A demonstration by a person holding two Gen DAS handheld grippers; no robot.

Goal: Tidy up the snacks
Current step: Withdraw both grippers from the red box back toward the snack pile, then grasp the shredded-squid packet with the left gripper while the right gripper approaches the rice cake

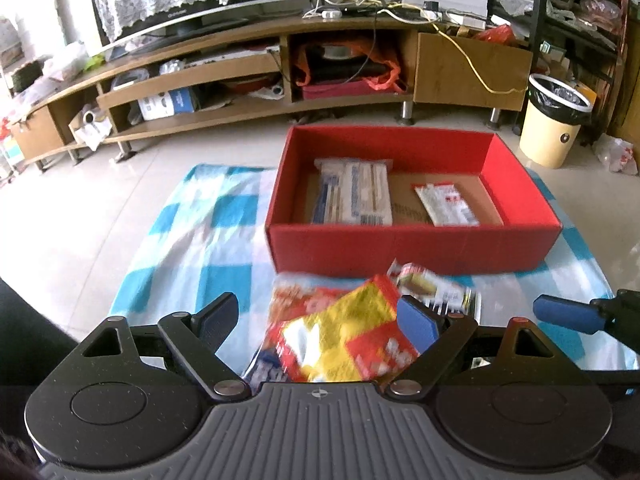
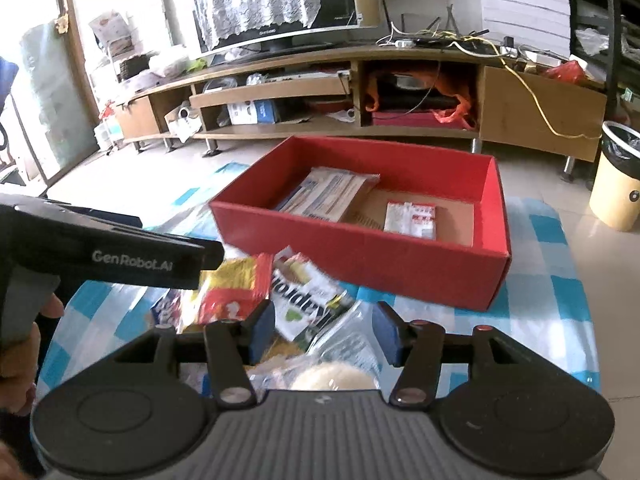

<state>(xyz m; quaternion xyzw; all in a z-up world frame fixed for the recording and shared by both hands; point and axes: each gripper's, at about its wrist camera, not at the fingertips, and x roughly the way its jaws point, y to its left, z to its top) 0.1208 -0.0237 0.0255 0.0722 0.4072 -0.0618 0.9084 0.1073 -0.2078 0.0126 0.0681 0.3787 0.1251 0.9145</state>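
Observation:
A red box (image 1: 412,248) stands on a blue-and-white checked cloth (image 1: 192,240). Inside it lie a long beige-and-blue packet (image 1: 354,192) and a small white-and-red packet (image 1: 448,204). In front of the box is a pile of snacks. My left gripper (image 1: 316,322) hangs open over a yellow-and-red bag (image 1: 348,340). In the right wrist view, my right gripper (image 2: 324,334) is open, its blue pads apart. It sits over a white-and-green packet (image 2: 308,300) and a clear bag (image 2: 344,360). The same red box (image 2: 360,256) lies beyond it.
A long wooden TV stand (image 1: 256,108) full of clutter runs behind the box. A cream waste bin (image 1: 554,120) with a black liner stands at the right on the tiled floor. A hand (image 2: 20,352) holds the left tool at the left edge of the right wrist view.

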